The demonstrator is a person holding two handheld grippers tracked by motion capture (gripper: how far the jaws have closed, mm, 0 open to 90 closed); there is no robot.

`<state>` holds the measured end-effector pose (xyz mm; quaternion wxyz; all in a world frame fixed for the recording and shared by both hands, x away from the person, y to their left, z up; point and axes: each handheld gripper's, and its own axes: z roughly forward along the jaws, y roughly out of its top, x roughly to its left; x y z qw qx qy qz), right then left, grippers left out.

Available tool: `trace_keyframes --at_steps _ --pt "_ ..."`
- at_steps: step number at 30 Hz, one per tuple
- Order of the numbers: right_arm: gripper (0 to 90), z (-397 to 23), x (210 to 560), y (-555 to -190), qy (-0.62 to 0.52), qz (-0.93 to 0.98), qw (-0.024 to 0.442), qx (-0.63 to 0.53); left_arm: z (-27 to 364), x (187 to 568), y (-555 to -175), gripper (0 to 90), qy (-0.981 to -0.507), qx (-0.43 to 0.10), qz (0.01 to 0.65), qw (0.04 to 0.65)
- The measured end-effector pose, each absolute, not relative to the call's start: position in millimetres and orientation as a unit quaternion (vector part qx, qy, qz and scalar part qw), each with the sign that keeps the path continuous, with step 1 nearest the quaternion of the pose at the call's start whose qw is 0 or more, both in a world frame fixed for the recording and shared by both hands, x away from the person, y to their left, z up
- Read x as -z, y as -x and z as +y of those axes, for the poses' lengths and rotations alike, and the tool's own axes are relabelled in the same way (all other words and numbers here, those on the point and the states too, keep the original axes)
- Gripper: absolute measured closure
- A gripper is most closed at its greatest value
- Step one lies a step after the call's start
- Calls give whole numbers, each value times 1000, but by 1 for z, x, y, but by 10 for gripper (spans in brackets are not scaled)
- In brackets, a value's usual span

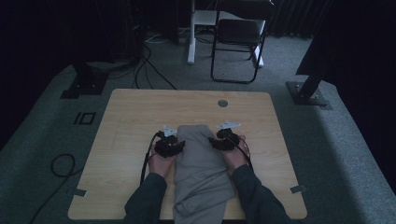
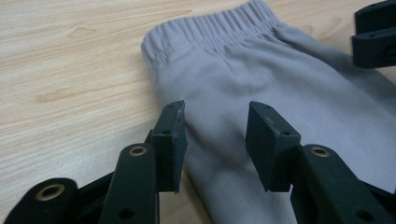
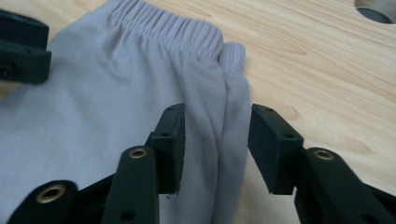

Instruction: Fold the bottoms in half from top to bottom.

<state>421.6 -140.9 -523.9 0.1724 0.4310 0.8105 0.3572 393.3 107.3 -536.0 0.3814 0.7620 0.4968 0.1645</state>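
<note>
A pair of grey sweatpants (image 1: 201, 163) lies folded lengthwise down the middle of the desk (image 1: 126, 116), elastic waistband (image 2: 210, 30) toward the far edge and legs running back to the near edge between the person's forearms. The left gripper (image 2: 215, 140) hovers at the garment's left side with its jaws parted and nothing pinched between them; the right gripper (image 3: 215, 140) sits over the doubled right-hand fold, jaws likewise apart, the cloth edge lying in the gap but not squeezed.

The risk from here looks plain: if either gripper closes on just the top layer, the fold could peel open when lifted, and the soft fabric could sag or drag unevenly. A lopsided lift, one side ahead of the other, might twist the waistband. The legs end at the near edge and could slip off it.

Count: one pair of sweatpants, two grippers, one desk, one round cable port (image 1: 222, 103) in it, one folding chair (image 1: 238, 35) beyond.
</note>
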Motion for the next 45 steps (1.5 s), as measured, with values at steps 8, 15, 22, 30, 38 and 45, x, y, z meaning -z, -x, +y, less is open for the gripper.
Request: trace_keyframes --at_steps 8,15,22,30,38,45 --pt "525 -128 540 -448 -460 809 161 -328 104 544 -412 571 -765 -161 510 359" --pt "525 -125 544 -453 -457 815 162 -317 101 549 -416 571 -770 -164 509 349" --pt "580 -122 543 -454 -458 817 162 -311 94 549 -417 642 -780 -183 497 335" --pt "868 -117 540 -459 -467 817 125 -314 91 544 -424 847 -783 -159 501 332" --pt "874 -130 511 -468 -471 791 136 -366 98 513 -435 859 -766 -180 505 355" --pt "874 -141 470 -468 -457 771 157 -414 101 473 -437 859 -743 -207 490 406"
